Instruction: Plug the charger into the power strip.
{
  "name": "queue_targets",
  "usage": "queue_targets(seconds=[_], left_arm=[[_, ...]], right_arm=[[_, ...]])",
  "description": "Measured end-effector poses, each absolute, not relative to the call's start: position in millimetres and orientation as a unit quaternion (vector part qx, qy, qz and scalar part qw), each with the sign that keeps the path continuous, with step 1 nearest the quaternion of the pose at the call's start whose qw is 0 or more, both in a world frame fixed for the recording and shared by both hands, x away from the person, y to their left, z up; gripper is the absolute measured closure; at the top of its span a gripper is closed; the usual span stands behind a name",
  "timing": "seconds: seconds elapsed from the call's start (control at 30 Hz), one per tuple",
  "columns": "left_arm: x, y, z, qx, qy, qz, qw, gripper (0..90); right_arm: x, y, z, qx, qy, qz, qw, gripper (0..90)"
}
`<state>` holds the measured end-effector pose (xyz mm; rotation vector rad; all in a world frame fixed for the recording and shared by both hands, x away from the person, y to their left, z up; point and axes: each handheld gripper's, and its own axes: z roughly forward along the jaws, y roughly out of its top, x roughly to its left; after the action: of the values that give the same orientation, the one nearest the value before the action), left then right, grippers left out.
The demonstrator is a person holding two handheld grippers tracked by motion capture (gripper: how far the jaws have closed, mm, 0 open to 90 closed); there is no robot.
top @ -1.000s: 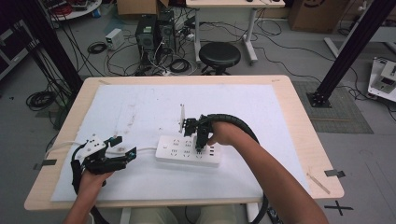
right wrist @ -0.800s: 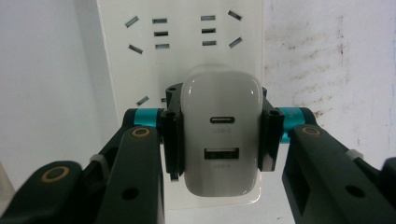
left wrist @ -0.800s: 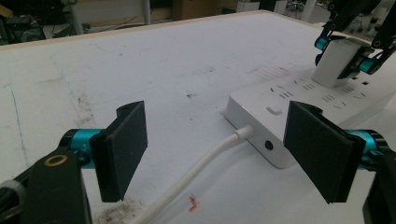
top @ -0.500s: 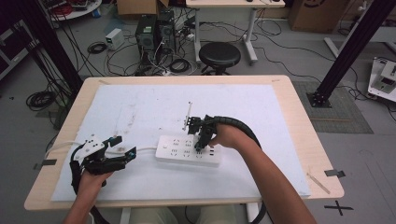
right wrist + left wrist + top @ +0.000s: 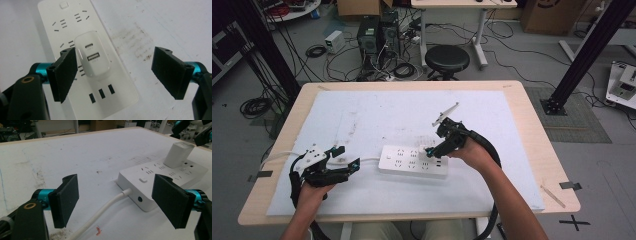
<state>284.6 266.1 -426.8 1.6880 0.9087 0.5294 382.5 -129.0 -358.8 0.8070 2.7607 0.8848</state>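
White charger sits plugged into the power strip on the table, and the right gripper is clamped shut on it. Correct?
Not quite. The right gripper is open; its jaws have just been opening and stand clear of the charger, as the right gripper view shows. The charger does sit plugged into the power strip.

**White mat covers a wooden table**

A light wooden table (image 5: 532, 125) carries a white mat (image 5: 377, 120) over most of its top (smudged grey in places). On the mat lies a white power strip (image 5: 404, 161), its white cord (image 5: 105, 208) trailing off one end. A small red scrap (image 5: 98, 230) lies beside the cord.
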Motion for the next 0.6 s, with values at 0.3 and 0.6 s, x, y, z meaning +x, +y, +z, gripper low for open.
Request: queue_targets(seconds=[0.3, 0.6], left_arm=[[284.9, 270.2, -425.7, 0.712, 0.386, 0.224, 0.542, 21.9], [284.3, 267.6, -424.6, 0.713, 0.386, 0.225, 0.541, 21.9]], right_arm=[[361.3, -173.5, -363.4, 0.324, 0.877, 0.341, 0.099, 21.3], [334.1, -212.4, -365.5, 0.361, 0.849, 0.361, 0.138, 19.9]])
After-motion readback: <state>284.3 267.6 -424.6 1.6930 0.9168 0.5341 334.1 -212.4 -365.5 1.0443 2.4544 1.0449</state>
